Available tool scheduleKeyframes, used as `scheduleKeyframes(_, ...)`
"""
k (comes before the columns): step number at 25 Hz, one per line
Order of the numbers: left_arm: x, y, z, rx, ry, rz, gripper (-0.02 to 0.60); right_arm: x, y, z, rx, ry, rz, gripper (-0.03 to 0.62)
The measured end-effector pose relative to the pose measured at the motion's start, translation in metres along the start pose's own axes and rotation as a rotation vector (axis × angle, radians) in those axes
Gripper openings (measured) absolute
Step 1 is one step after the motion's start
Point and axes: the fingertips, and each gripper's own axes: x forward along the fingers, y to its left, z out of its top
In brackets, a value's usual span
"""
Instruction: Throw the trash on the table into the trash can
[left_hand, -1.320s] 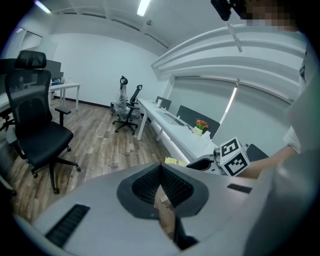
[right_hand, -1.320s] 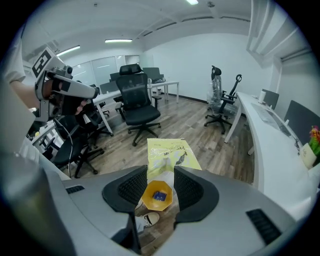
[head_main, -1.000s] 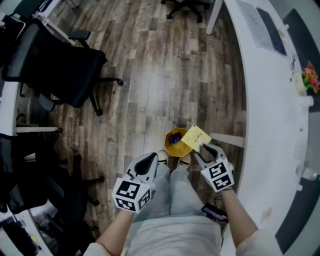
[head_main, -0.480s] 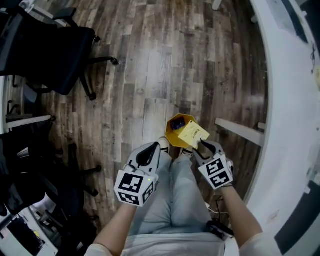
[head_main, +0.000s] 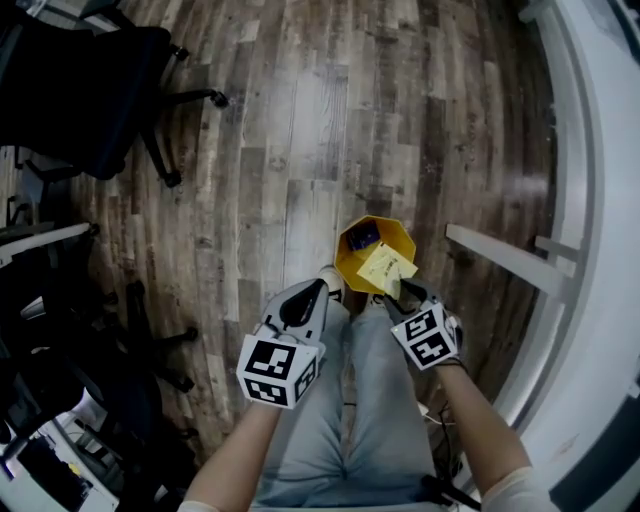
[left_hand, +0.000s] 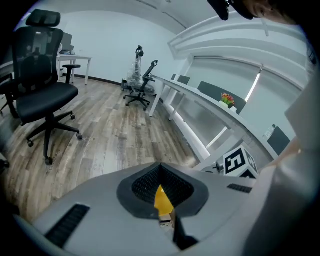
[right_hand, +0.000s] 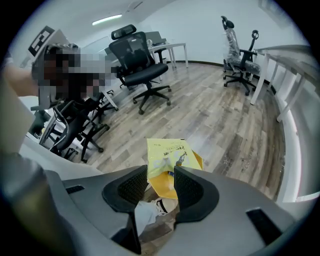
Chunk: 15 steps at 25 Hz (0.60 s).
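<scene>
Wood floor (head_main: 300, 150) lies all round. A black chair (head_main: 90, 80) stands at 10 o'clock from the person, well apart. The white table (head_main: 605, 220) curves down the 3 o'clock side, and a white bar (head_main: 500, 262) beneath its edge runs near the bin. The yellow bin (head_main: 400, 240) sits on the floor at 12 o'clock, just beyond the person's shoe (head_main: 329, 281), with the knees below it.

The right gripper (head_main: 398, 296) pinches a yellow packet (head_main: 385, 268) by its lower edge, and the packet hangs over the bin's mouth at the 5 o'clock rim. The left gripper (head_main: 318, 292) points at the bin's 7 o'clock side, its jaws pressed together on nothing.

Only the head view looks into the bin, where a dark item (head_main: 365, 235) lies. The right gripper view shows the print on the packet and a pad on each side of it, with the bin behind and a shoe below. The left gripper view gives only a yellow sliver through the slit under its closed tips. It also shows the other gripper's cube (left_hand: 240, 162) at 3 o'clock, a bright thing (left_hand: 227, 98) on the table, and far chairs (left_hand: 142, 85) at 12 o'clock
</scene>
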Motion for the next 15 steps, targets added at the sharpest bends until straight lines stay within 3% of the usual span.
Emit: scheduleKeyframes(15, 0.060, 0.044, -0.069, -0.002, 0.036, 0.011, 0.000, 0.141, -0.038, -0.074, 0.020, 0.156, -0.035, 0.187)
